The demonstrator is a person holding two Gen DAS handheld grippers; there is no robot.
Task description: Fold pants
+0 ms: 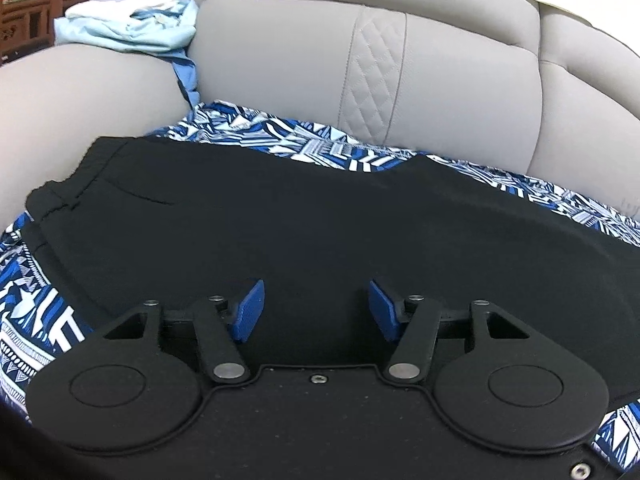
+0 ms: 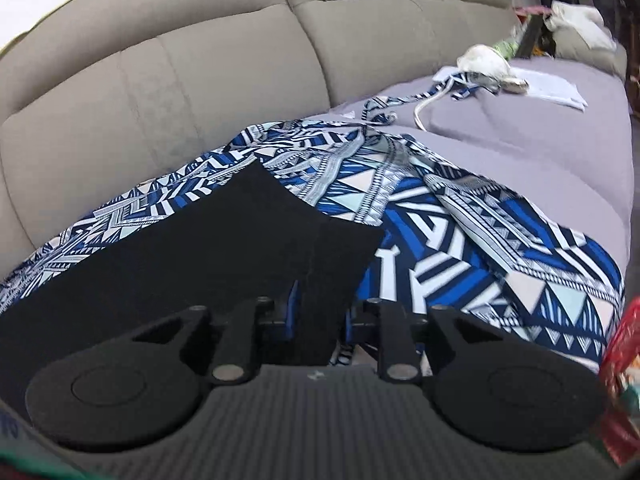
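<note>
Black pants (image 1: 280,220) lie flat across a blue-and-white patterned cloth (image 1: 40,312) on the sofa seat, waistband at the left. My left gripper (image 1: 316,308) hovers over their near edge. Its blue pads (image 1: 250,312) stand well apart, with only flat fabric below the gap. In the right wrist view the leg end (image 2: 224,240) of the pants points up and to the right. My right gripper (image 2: 322,314) is at its near corner. Its jaws are narrow, and a strip of the black hem lies between them. The pads do not visibly pinch it.
Beige sofa back cushions (image 1: 360,60) rise behind the seat. Light blue and white clothes (image 1: 132,28) are piled at the left. At the far right a grey cover (image 2: 520,140) holds a white bundle (image 2: 484,62) and papers. A red object (image 2: 624,380) sits at the right edge.
</note>
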